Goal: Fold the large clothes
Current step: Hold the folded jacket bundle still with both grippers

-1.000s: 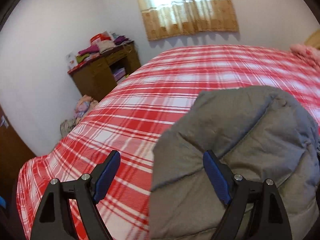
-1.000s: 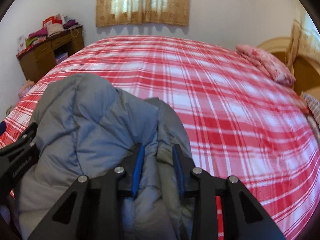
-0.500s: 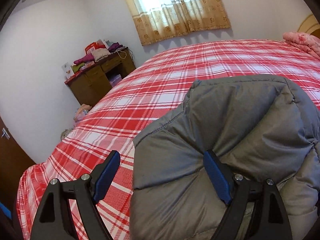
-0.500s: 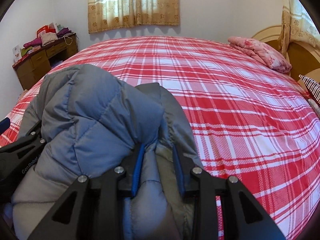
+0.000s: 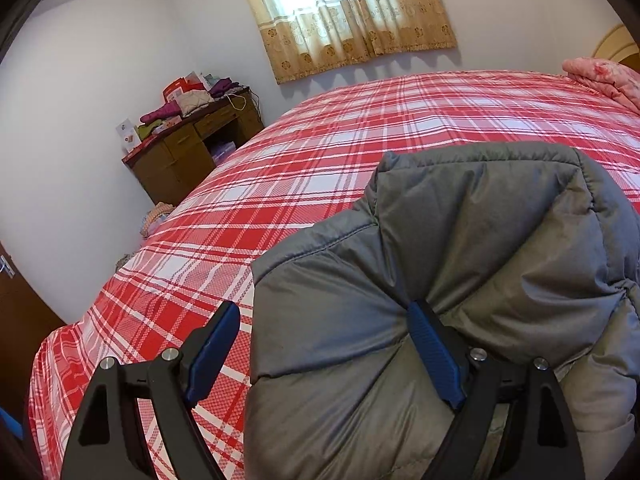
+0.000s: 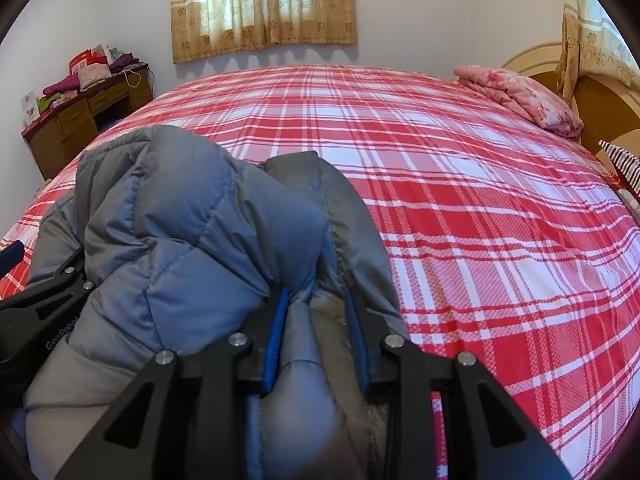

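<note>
Since a second ago both grippers have sunk toward the bed, and the grey puffer jacket (image 5: 460, 264) fills more of each view.

Left wrist view: the left gripper (image 5: 324, 344) stands spread wide; its right finger presses into the jacket's bulk, while the left finger is clear over the red plaid bedspread (image 5: 340, 148).

Right wrist view: the right gripper (image 6: 316, 340) pinches a fold of the jacket (image 6: 192, 240), which bunches ahead and left of the fingers.
</note>
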The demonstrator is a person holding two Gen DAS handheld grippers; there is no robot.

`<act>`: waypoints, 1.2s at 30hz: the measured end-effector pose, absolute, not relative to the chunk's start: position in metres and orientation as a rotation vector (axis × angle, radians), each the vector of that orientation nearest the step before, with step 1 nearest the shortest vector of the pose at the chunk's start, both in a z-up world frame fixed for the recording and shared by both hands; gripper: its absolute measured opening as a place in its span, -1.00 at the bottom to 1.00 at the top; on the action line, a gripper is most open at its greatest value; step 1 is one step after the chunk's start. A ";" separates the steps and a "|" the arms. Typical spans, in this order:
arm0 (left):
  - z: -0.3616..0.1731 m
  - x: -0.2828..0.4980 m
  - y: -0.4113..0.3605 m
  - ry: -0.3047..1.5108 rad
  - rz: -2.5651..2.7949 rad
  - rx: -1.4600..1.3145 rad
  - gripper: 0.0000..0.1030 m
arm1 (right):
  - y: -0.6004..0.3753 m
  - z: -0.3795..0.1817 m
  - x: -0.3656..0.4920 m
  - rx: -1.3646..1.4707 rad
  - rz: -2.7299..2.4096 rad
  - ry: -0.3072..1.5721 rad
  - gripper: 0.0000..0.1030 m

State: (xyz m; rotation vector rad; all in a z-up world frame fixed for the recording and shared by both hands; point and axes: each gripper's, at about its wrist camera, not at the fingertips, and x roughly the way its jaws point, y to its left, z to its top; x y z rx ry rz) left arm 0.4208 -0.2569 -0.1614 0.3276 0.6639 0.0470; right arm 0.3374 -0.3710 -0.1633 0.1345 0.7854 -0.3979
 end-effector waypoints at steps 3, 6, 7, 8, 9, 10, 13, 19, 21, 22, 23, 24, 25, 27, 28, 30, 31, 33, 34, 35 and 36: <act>-0.163 0.421 -0.257 0.662 0.049 0.333 0.68 | -0.371 -0.165 0.338 0.133 -0.399 0.791 -0.36; -0.163 0.421 -0.257 0.662 0.049 0.334 0.68 | -0.372 -0.166 0.339 0.136 -0.398 0.794 -0.36; -0.163 0.421 -0.257 0.663 0.049 0.333 0.68 | -0.372 -0.167 0.339 0.136 -0.398 0.795 -0.36; -0.163 0.421 -0.257 0.664 0.048 0.331 0.68 | -0.372 -0.167 0.339 0.136 -0.398 0.794 -0.36; -0.163 0.421 -0.257 0.665 0.047 0.331 0.68 | -0.372 -0.167 0.339 0.135 -0.399 0.794 -0.36; -0.163 0.421 -0.257 0.666 0.047 0.332 0.68 | -0.372 -0.167 0.339 0.134 -0.399 0.794 -0.36; -0.164 0.421 -0.258 0.664 0.051 0.340 0.68 | -0.373 -0.167 0.339 0.139 -0.398 0.794 -0.36; -0.166 0.421 -0.260 0.663 0.056 0.349 0.68 | -0.373 -0.168 0.339 0.143 -0.399 0.795 -0.36; -0.166 0.422 -0.261 0.664 0.055 0.350 0.68 | -0.373 -0.168 0.339 0.144 -0.400 0.795 -0.36; -0.166 0.422 -0.261 0.666 0.055 0.351 0.68 | -0.373 -0.168 0.339 0.144 -0.400 0.796 -0.36; -0.167 0.422 -0.261 0.667 0.054 0.352 0.68 | -0.373 -0.169 0.339 0.144 -0.400 0.796 -0.36; -0.167 0.423 -0.261 0.669 0.054 0.352 0.68 | -0.373 -0.169 0.339 0.144 -0.401 0.797 -0.36; -0.167 0.423 -0.261 0.669 0.054 0.353 0.68 | -0.373 -0.170 0.339 0.145 -0.401 0.797 -0.36; -0.167 0.423 -0.261 0.670 0.054 0.355 0.68 | -0.373 -0.169 0.339 0.145 -0.401 0.797 -0.36; -0.167 0.423 -0.261 0.670 0.054 0.355 0.68 | -0.373 -0.170 0.339 0.145 -0.401 0.797 -0.36; -0.167 0.422 -0.261 0.669 0.055 0.355 0.68 | -0.373 -0.169 0.339 0.145 -0.401 0.796 -0.36; -0.167 0.422 -0.262 0.668 0.056 0.358 0.68 | -0.373 -0.170 0.339 0.145 -0.401 0.796 -0.36; -0.167 0.422 -0.261 0.668 0.057 0.360 0.68 | -0.373 -0.170 0.339 0.147 -0.401 0.797 -0.36; -0.167 0.422 -0.262 0.668 0.057 0.360 0.68 | -0.373 -0.170 0.340 0.147 -0.401 0.798 -0.36; -0.167 0.422 -0.262 0.668 0.057 0.361 0.68 | -0.373 -0.170 0.340 0.146 -0.401 0.800 -0.36; -0.167 0.422 -0.261 0.668 0.058 0.363 0.68 | -0.373 -0.172 0.340 0.146 -0.401 0.801 -0.36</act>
